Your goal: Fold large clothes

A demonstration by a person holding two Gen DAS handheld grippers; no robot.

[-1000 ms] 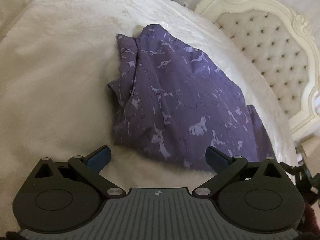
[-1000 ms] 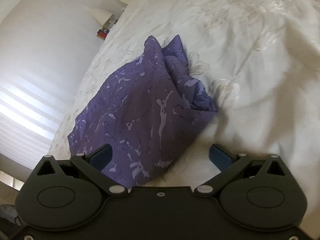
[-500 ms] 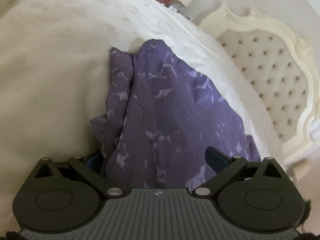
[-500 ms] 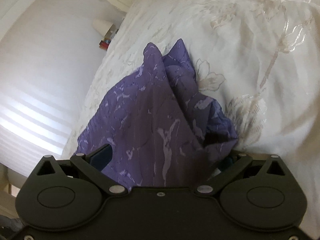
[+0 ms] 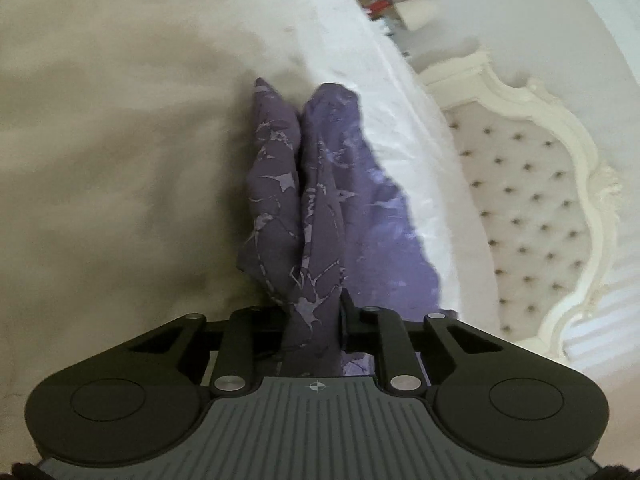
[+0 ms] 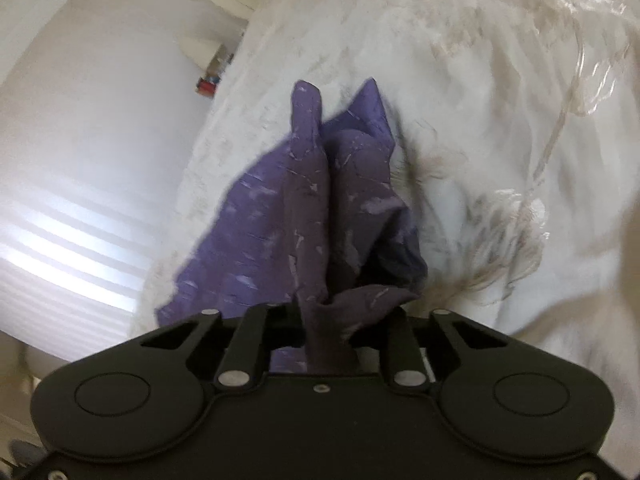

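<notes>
A purple garment with a pale marbled print lies crumpled on a white bedspread. My left gripper is closing its jaws, and a bunched fold of the garment is pinched between them and pulled up toward the camera. In the right wrist view the same garment runs into my right gripper. Its jaws are closing too, with a gathered edge of the cloth squeezed between them. The fingertips of both grippers are hidden by the fabric.
A cream tufted headboard stands to the right in the left wrist view, with small items on a nightstand behind it. In the right wrist view the embroidered bedspread spreads right, and a bright wall with striped light lies left.
Both grippers went from wide open in front of the garment to closed around its near edge. The cloth has bunched into narrow ridges and lifted slightly. The left view has rolled.
</notes>
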